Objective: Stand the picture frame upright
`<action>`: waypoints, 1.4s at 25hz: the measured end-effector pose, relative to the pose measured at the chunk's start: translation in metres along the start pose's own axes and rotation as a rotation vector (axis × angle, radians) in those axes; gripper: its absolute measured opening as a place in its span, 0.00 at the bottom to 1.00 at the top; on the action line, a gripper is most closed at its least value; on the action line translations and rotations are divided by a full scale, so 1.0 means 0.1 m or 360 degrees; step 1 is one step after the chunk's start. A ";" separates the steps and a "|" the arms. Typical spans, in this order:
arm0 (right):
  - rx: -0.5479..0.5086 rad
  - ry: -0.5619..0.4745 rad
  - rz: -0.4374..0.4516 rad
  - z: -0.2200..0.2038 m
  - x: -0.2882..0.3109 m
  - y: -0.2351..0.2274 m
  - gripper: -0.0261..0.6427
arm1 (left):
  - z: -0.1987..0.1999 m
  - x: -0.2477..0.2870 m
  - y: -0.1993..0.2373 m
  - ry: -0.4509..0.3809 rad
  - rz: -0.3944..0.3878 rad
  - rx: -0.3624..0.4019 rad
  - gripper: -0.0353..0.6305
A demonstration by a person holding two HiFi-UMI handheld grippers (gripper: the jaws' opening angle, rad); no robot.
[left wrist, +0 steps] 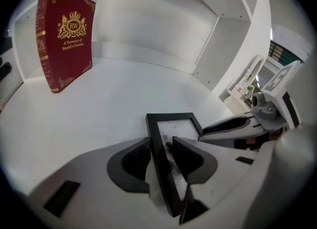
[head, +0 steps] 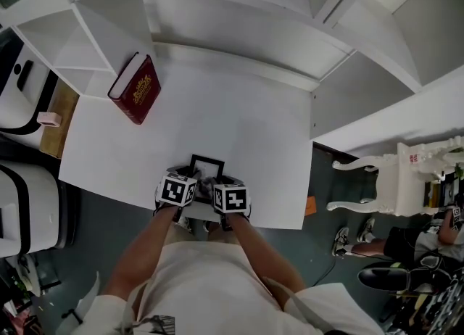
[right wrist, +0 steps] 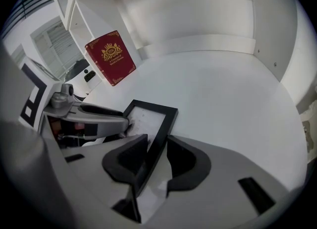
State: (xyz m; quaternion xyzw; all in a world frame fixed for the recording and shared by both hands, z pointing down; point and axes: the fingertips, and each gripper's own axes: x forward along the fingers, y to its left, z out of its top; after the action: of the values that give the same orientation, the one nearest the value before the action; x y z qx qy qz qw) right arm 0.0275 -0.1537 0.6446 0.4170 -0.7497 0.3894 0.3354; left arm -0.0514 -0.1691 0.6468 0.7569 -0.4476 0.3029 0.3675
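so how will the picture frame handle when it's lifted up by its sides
The picture frame has slim, straight black rails, so it should likely lift as one stiff, fairly light piece. Stood on such a narrow edge, with no prop visible, it will probably tip easily.

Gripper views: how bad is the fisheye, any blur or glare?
Left gripper view: strong fisheye, black corners; picture frame and book title sharp. Right gripper view: same bowing, book print too small to read. Head view: flat even light, faint shadows, no glare on the table.
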 end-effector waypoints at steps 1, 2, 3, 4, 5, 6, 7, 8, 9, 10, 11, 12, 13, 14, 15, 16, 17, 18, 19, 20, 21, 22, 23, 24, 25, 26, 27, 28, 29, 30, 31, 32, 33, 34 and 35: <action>0.0014 -0.0005 0.0006 0.01 -0.01 0.00 0.24 | 0.00 0.00 0.00 -0.0007 0.0001 -0.0012 0.28; 0.0036 -0.0013 0.0017 0.01 -0.01 0.00 0.24 | 0.00 0.00 0.01 -0.0012 -0.0001 -0.0028 0.28; 0.0067 -0.0023 0.0031 0.00 0.00 -0.01 0.23 | 0.00 0.00 0.01 -0.0012 -0.0004 -0.0043 0.27; 0.0105 -0.0035 0.0044 0.00 0.00 -0.02 0.23 | 0.00 0.00 0.01 -0.0008 -0.0005 -0.0056 0.27; 0.0150 -0.0049 0.0057 0.00 0.00 -0.03 0.22 | 0.01 0.00 0.02 0.0000 -0.0001 -0.0066 0.27; 0.0205 -0.0065 0.0072 0.00 0.00 -0.03 0.22 | 0.02 -0.01 0.04 0.0008 0.0010 -0.0076 0.26; 0.0266 -0.0082 0.0090 0.00 0.00 -0.04 0.19 | 0.02 -0.02 0.05 0.0012 0.0023 -0.0085 0.26; 0.0320 -0.0097 0.0107 0.01 0.01 -0.05 0.18 | 0.03 -0.02 0.06 0.0014 0.0036 -0.0091 0.25; 0.0348 -0.0107 0.0115 0.01 0.00 -0.05 0.18 | 0.04 -0.03 0.07 0.0013 0.0046 -0.0093 0.25; 0.0352 -0.0115 0.0115 0.02 0.00 -0.05 0.18 | 0.07 -0.04 0.07 0.0008 0.0052 -0.0090 0.25; 0.0345 -0.0125 0.0112 0.03 -0.01 -0.05 0.18 | 0.11 -0.05 0.06 -0.0006 0.0055 -0.0085 0.24; 0.0344 -0.0142 0.0111 0.06 -0.02 -0.06 0.18 | 0.16 -0.05 0.05 -0.0029 0.0053 -0.0080 0.23; 0.0349 -0.0164 0.0112 0.10 -0.04 -0.09 0.18 | 0.23 -0.06 0.03 -0.0062 0.0049 -0.0075 0.22; 0.0353 -0.0191 0.0113 0.15 -0.05 -0.12 0.18 | 0.31 -0.07 0.02 -0.0102 0.0047 -0.0068 0.21; 0.0351 -0.0221 0.0113 0.21 -0.06 -0.15 0.18 | 0.40 -0.07 0.01 -0.0144 0.0046 -0.0057 0.20; 0.0344 -0.0253 0.0111 0.28 -0.07 -0.18 0.18 | 0.49 -0.07 0.00 -0.0182 0.0048 -0.0044 0.19; 0.0333 -0.0285 0.0108 0.34 -0.08 -0.22 0.18 | 0.57 -0.05 0.00 -0.0218 0.0048 -0.0031 0.19; 0.0318 -0.0314 0.0104 0.40 -0.08 -0.25 0.18 | 0.65 -0.04 -0.01 -0.0250 0.0044 -0.0020 0.19; 0.0302 -0.0341 0.0097 0.46 -0.08 -0.29 0.18 | 0.72 -0.02 -0.01 -0.0282 0.0038 -0.0011 0.19; 0.0286 -0.0368 0.0089 0.52 -0.08 -0.33 0.18 | 0.78 0.00 -0.01 -0.0317 0.0031 -0.0002 0.19; 0.0272 -0.0396 0.0082 0.58 -0.08 -0.36 0.18 | 0.85 0.02 -0.02 -0.0356 0.0025 0.0008 0.19; 0.0256 -0.0426 0.0075 0.65 -0.08 -0.39 0.18 | 0.92 0.03 -0.02 -0.0398 0.0023 0.0017 0.19; 0.0237 -0.0457 0.0068 0.72 -0.08 -0.42 0.18 | 1.00 0.04 -0.01 -0.0441 0.0024 0.0027 0.19; 0.0215 -0.0489 0.0060 0.80 -0.09 -0.45 0.18 | 1.07 0.05 -0.01 -0.0483 0.0026 0.0038 0.19; 0.0194 -0.0522 0.0055 0.87 -0.09 -0.47 0.18 | 1.14 0.06 -0.01 -0.0528 0.0028 0.0052 0.19; 0.0172 -0.0556 0.0052 0.95 -0.09 -0.50 0.18 | 1.23 0.06 -0.01 -0.0573 0.0030 0.0068 0.19; 0.0147 -0.0590 0.0049 1.03 -0.09 -0.52 0.18 | 1.31 0.06 -0.01 -0.0619 0.0030 0.0083 0.19; 0.0119 -0.0623 0.0045 1.11 -0.10 -0.55 0.18 | 1.39 0.07 -0.01 -0.0665 0.0028 0.0097 0.19; 0.0088 -0.0655 0.0037 1.19 -0.10 -0.59 0.18 | 1.48 0.08 -0.01 -0.0710 0.0025 0.0113 0.19; 0.0057 -0.0687 0.0026 1.28 -0.10 -0.63 0.19 | 1.56 0.09 -0.01 -0.0753 0.0023 0.0132 0.19; 0.0031 -0.0720 0.0015 1.37 -0.11 -0.66 0.19 | 1.65 0.11 -0.01 -0.0793 0.0021 0.0153 0.19; 0.0009 -0.0752 0.0004 1.46 -0.11 -0.69 0.19 | 1.74 0.12 -0.01 -0.0831 0.0019 0.0174 0.19; -0.0011 -0.0784 -0.0007 1.55 -0.12 -0.72 0.19 | 1.83 0.13 -0.01 -0.0867 0.0015 0.0193 0.19; -0.0029 -0.0814 -0.0019 1.62 -0.12 -0.75 0.18 | 1.91 0.14 -0.01 -0.0900 0.0010 0.0208 0.19; -0.0048 -0.0841 -0.0032 1.69 -0.13 -0.78 0.19 | 1.98 0.16 0.00 -0.0928 0.0005 0.0220 0.19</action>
State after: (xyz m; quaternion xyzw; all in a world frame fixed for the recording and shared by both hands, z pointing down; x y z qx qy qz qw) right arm 0.0715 -0.3223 0.5778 0.5066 -0.8127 0.2526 0.1380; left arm -0.0188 -0.3403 0.5512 0.8346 -0.5136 0.1030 0.1705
